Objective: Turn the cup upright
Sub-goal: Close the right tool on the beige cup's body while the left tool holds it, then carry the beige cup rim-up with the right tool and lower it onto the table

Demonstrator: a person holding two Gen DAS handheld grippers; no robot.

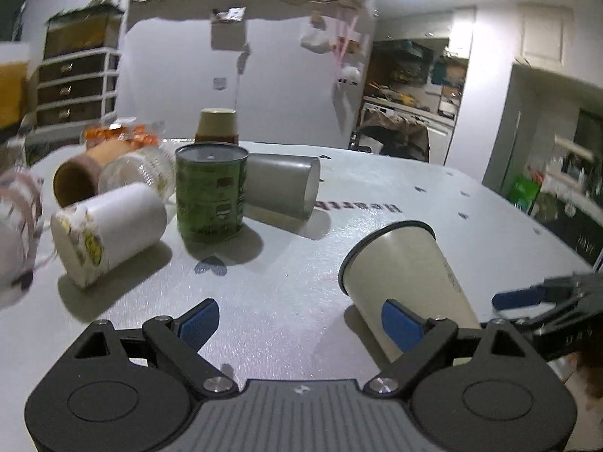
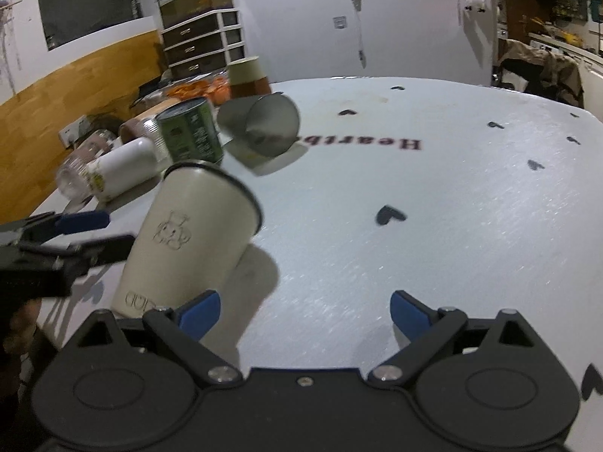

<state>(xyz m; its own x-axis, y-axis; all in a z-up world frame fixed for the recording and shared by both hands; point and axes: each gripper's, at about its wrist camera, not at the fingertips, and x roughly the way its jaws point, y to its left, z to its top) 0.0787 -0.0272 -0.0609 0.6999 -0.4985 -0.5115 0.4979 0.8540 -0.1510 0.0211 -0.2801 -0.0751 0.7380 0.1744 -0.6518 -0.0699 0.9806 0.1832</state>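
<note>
A cream cup [image 1: 407,275] with a dark rim stands tilted on the white table, mouth up and leaning away. It stands between the two grippers. In the right wrist view the cup [image 2: 188,241] shows a small bear drawing. My left gripper [image 1: 301,324] is open, its right finger [image 1: 399,324] in front of the cup's lower wall. My right gripper [image 2: 303,314] is open, its left finger [image 2: 199,314] by the cup's base. Neither grips the cup. The right gripper also shows at the right edge of the left wrist view [image 1: 527,297].
A green tin can [image 1: 211,192] stands upright. Around it lie a grey cup [image 1: 282,184], a white jar [image 1: 109,233], a clear jar [image 1: 139,169] and a brown cup [image 1: 79,180]. The table [image 2: 452,207] carries heart prints and lettering. A drawer unit [image 2: 203,41] stands behind.
</note>
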